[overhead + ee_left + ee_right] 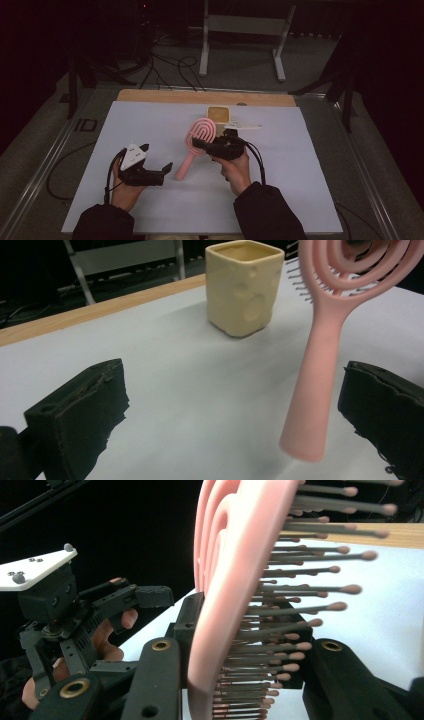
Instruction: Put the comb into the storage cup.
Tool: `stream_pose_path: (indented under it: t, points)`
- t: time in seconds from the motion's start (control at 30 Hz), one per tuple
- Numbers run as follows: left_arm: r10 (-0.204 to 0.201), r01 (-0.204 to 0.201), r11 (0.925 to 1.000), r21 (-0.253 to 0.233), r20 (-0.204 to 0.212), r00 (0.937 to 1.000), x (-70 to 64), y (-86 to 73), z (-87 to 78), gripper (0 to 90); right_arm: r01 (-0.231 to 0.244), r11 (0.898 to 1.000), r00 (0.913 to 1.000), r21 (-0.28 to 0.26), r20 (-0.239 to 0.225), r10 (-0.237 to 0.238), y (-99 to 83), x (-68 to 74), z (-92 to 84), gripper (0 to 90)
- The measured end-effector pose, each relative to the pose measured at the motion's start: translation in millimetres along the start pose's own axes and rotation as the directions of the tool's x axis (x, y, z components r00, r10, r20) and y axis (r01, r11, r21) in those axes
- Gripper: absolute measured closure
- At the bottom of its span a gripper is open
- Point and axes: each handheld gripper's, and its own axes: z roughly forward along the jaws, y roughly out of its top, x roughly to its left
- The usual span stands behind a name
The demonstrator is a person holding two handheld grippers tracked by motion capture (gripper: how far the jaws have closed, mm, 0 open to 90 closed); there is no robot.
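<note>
A pink hairbrush with an open looped head is held tilted above the white sheet. My right gripper is shut on its head: in the right gripper view the pink back and the bristles sit clamped between the jaws. The handle hangs down toward the sheet. My left gripper is open, and the handle stands between its jaws, close to the right-hand one and apart from both. A pale yellow square cup stands upright behind the brush.
The white sheet covers a wooden tabletop whose far edge shows as a strip. Beyond it are a white metal stand and cables on the floor. Metal rails run along the table's sides.
</note>
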Motion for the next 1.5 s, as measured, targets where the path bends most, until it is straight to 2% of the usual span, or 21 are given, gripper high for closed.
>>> stream_pose_path:
  t: [0.33,0.57,0.63,0.83,1.1,1.27,1.5]
  points:
    - [-0.033,0.032,0.9993,-0.019,-0.033,0.9989,18.0,-33.5,-20.5,0.2,0.005,1.0,1.0,-0.006,0.004,-0.005,3.2,-0.4,-3.8,63.5]
    - [-0.057,0.055,0.9978,-0.036,-0.047,0.9973,22.6,-48.1,-30.5,0.2,0.005,1.0,1.0,-0.007,0.002,-0.005,3.9,0.3,-2.1,63.5]
    - [-0.045,0.043,0.9986,-0.031,-0.052,0.9976,21.8,-51.4,-32.5,0.2,0.002,1.0,1.0,-0.011,0.002,-0.002,4.3,0.3,-2.0,63.5]
    - [-0.032,0.03,0.9989,-0.036,-0.056,0.9979,20.2,-56.5,-32.8,0.2,0.005,1.0,1.0,-0.01,0.007,-0.005,7.2,0.7,-1.4,63.5]
    - [-0.072,0.067,0.9959,-0.061,-0.079,0.9943,25.5,-60.4,-34.1,0.2,0.013,1.0,0.9999,-0.018,0.005,-0.013,15.2,2.9,1.9,63.5]
    - [-0.088,0.081,0.9939,-0.075,-0.089,0.9921,27.0,-61.5,-36.3,0.2,0.0,1.0,1.0,-0.014,0.004,0.0,19.0,3.0,4.0,63.5]
    - [-0.087,0.081,0.9942,-0.072,-0.096,0.9915,26.4,-61.9,-35.8,0.2,-0.011,1.0,0.9999,-0.01,0.003,0.011,23.3,1.5,5.1,63.5]
